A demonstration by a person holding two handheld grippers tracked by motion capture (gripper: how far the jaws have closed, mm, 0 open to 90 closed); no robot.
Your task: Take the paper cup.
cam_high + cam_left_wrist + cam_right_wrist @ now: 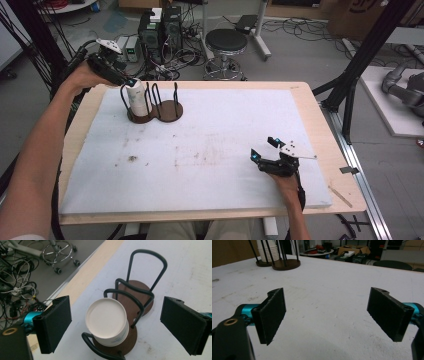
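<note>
A stack of white paper cups, upside down (136, 95), is sitting in the left ring of a dark brown wooden cup holder with black wire hoops (155, 104), which is standing near the far left corner of the white foam-covered table (210, 150). In the left gripper view the flat white bottom of the top cup (106, 318) is facing upward, and the black wire hoops (140, 293) are rising around and beside it; the second round base behind it is holding no cup. In the right gripper view the stack (267, 251) is standing far off at the top left, behind the wires.

The left gripper (126, 85) is hovering over the stack, with the person's left forearm reaching in from the lower left edge. Its jaws are standing spread wide on either side of the top cup, not touching it. The right gripper (264, 150) is lying low near the right front part of the table, well apart from the holder, with its jaws spread wide and nothing between them.
</note>
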